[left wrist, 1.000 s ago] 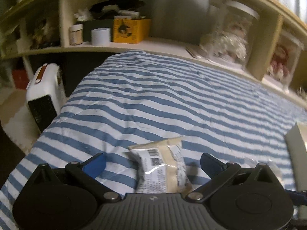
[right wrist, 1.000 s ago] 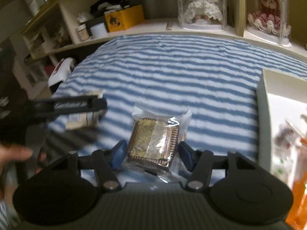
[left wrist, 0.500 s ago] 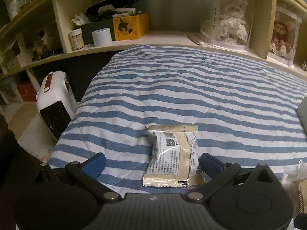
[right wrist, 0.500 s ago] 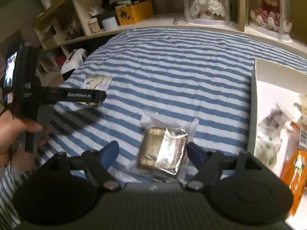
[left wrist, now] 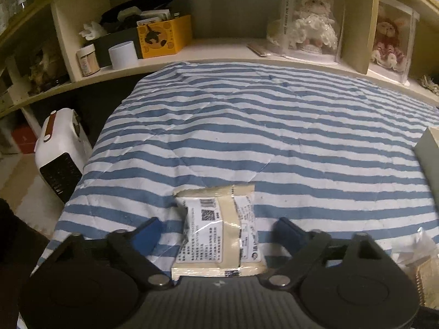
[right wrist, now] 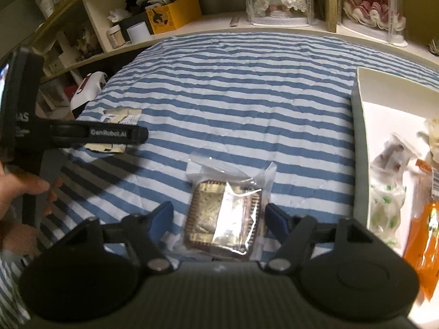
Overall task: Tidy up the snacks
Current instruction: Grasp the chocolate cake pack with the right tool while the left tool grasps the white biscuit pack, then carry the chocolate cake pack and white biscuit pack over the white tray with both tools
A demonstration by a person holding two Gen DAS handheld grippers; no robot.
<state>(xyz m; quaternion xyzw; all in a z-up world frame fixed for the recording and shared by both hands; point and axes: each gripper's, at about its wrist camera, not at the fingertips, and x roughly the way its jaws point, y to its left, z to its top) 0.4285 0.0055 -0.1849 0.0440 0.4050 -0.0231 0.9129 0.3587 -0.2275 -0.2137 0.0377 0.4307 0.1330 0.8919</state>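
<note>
A cream snack packet (left wrist: pixel 219 233) with a printed white label lies flat on the blue-and-white striped blanket (left wrist: pixel 260 126). My left gripper (left wrist: pixel 218 233) stands open around it, one blue fingertip on each side, not touching. A clear bag with a brown square biscuit (right wrist: pixel 225 219) lies on the blanket between the open fingers of my right gripper (right wrist: pixel 219 219). In the right wrist view the left gripper (right wrist: pixel 118 134) hangs over the cream packet (right wrist: pixel 120 116), held by a hand (right wrist: pixel 22 189). A white box (right wrist: pixel 356 104) at the right holds several wrapped snacks.
The blanket ends at the left over a drop to the floor, where a white heater (left wrist: pixel 60 153) stands. Behind runs a shelf with a yellow box (left wrist: pixel 164 37), a white cup (left wrist: pixel 123 54) and dolls in clear cases (left wrist: pixel 310 27). The white box's corner (left wrist: pixel 428 148) shows at right.
Both grippers have drawn back and risen a little, still open. The cream packet now sits centred between the left fingers. More of the white box shows in the right wrist view.
</note>
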